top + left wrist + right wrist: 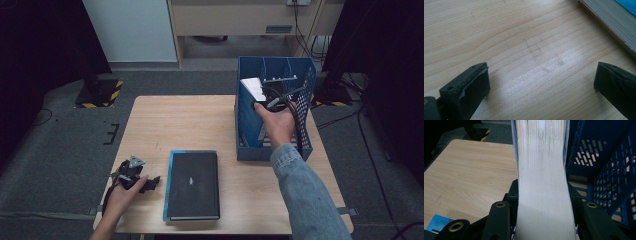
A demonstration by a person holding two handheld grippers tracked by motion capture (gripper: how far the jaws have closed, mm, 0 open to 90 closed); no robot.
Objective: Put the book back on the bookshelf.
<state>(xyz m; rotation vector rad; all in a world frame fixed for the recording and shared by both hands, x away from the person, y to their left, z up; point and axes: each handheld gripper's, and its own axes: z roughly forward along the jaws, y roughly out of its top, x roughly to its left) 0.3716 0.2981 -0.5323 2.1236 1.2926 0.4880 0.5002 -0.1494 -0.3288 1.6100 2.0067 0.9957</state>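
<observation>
A thick book (541, 157) with white page edges stands between the jaws of my right gripper (543, 193), which press on both covers. In the high view this book (252, 86) stands upright in the left part of a blue perforated file rack (243, 127), with my right gripper (272, 101) on it from the near side. A second book (192, 185), black with a blue edge, lies flat near the table's front edge. Just left of it, my left gripper (150, 182) rests low with its jaws wide apart. Bare wood lies between the jaws of that gripper (542, 75).
The wooden table (175, 120) has free room across its left and middle. The rack's blue walls (599, 152) close in on the right of the held book. The flat book's edge (609, 22) lies just beyond the left gripper. Dark floor and stands surround the table.
</observation>
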